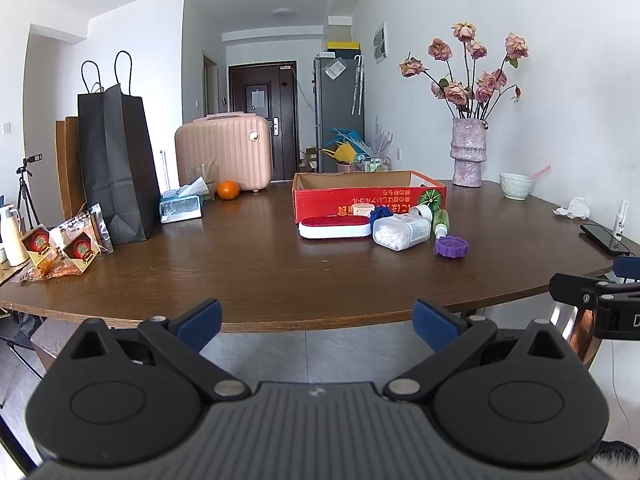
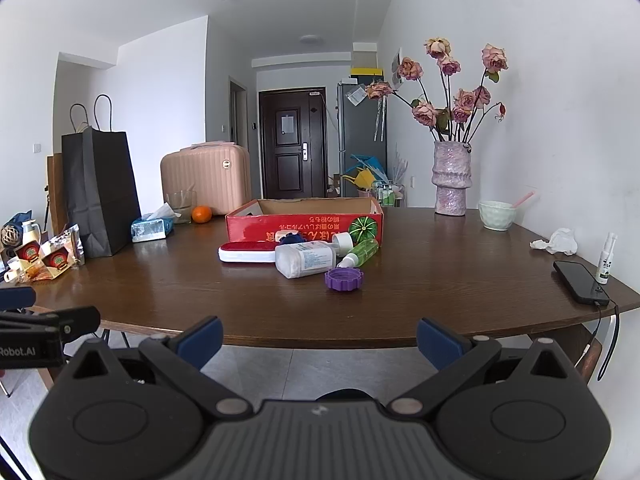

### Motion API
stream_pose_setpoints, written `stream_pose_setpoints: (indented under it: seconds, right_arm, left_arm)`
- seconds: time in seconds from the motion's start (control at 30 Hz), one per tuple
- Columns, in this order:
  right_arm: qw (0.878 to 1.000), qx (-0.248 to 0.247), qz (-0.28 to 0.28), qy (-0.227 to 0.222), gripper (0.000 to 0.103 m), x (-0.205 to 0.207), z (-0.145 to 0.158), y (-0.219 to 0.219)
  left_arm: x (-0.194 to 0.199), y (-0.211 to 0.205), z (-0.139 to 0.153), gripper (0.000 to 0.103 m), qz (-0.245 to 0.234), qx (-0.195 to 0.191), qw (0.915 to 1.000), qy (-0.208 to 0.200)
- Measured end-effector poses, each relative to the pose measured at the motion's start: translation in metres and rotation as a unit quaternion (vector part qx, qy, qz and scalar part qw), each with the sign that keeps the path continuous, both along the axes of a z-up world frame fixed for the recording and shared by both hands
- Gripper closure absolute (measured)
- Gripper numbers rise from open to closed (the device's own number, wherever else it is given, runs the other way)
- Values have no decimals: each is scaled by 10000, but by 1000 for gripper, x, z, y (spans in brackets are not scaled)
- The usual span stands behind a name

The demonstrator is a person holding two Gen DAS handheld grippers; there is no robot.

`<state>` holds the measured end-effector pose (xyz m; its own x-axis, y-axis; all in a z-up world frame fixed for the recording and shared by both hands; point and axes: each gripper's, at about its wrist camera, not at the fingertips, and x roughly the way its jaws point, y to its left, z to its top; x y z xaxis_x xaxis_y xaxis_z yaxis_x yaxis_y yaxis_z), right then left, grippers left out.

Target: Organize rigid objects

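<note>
Left gripper [image 1: 316,322]: spread wide, holding nothing, held off the near edge of the worktop [image 1: 248,272].
Right gripper [image 2: 320,340]: spread wide, holding nothing, likewise short of the worktop edge, well apart from the items.
Purple ring lid [image 2: 344,279]: nearest item, lying flat and alone on the wood. Likely light, stiff plastic; ridged rim should give a sure hold pinched across the wall.
White cotton-swab jar [image 2: 306,261]: on its side, just behind the lid. Judged light and rigid but smooth; take across the narrow body, mid-length, to stop it rolling.
Green bottle [image 2: 360,253]: lying down, white cap toward the lid, touching or just beside the jar. Round and probably slippery; grip at the body near the shoulder.
Red-and-white flat case [image 2: 248,251]: lying flat left of the jar. Stiff, low; pinch across its short width.
Small white roll [image 2: 343,242]: between jar and box; light, hold across the rim.
Blue item [image 2: 290,239]: partly hidden behind the jar; kind and stiffness cannot be told.
Red cardboard box [image 2: 304,228]: open-topped, directly behind the cluster; likely destination. Inside not visible.
</note>
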<state>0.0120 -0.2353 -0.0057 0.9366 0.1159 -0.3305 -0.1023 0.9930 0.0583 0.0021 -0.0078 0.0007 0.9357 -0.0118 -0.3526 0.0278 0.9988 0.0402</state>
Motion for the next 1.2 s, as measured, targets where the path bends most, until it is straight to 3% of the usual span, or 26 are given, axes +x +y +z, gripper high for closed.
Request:
stream_pose_setpoints:
  seconds: [0.23,0.43,0.73,0.87,1.1,1.17,1.2]
  right_arm:
    - [9996,143,-235,-93,0,25,-1,-12]
    - [9990,90,-439,33,0,65,-10,-20]
    - [9989,206,-295,298,2,132,-21,-35]
    - [9975,398,12,586,11,168,-30,-40]
    - [9970,55,275,728,17,224,-40,-26]
    - [9959,91,348,835,23,242,-42,-25]
    - [9954,98,377,879,27,251,-43,-24]
  left_arm:
    - [32,7,10,0,384,205,9984,-374]
    - [77,10,7,0,535,215,9983,-127]
    - [140,-10,-13,0,86,403,9988,266]
    - [169,-25,-23,0,-189,557,9974,410]
    - [237,-40,-28,0,-467,452,9960,619]
    - [259,-42,-25,4,-495,378,9963,594]
    - [269,-43,-23,13,-524,335,9965,561]
